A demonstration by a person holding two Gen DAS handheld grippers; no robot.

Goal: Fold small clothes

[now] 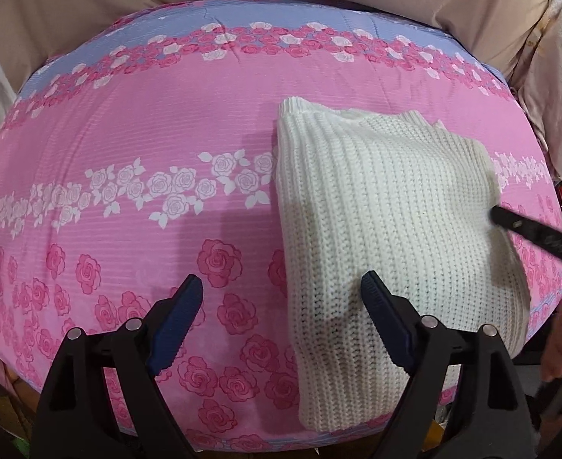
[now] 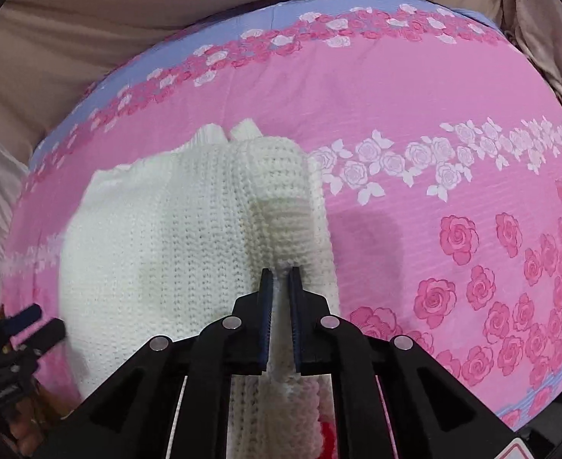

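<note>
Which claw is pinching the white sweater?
The right claw. Its fingers are squeezed together on a fold of the white sweater. The left claw is wide open above the pink bedspread, holding nothing.

Both of your wrist cameras look steeply down from close above the bed, each along its own fingers, and share the white knit sweater on the pink rose-print cover.
</note>
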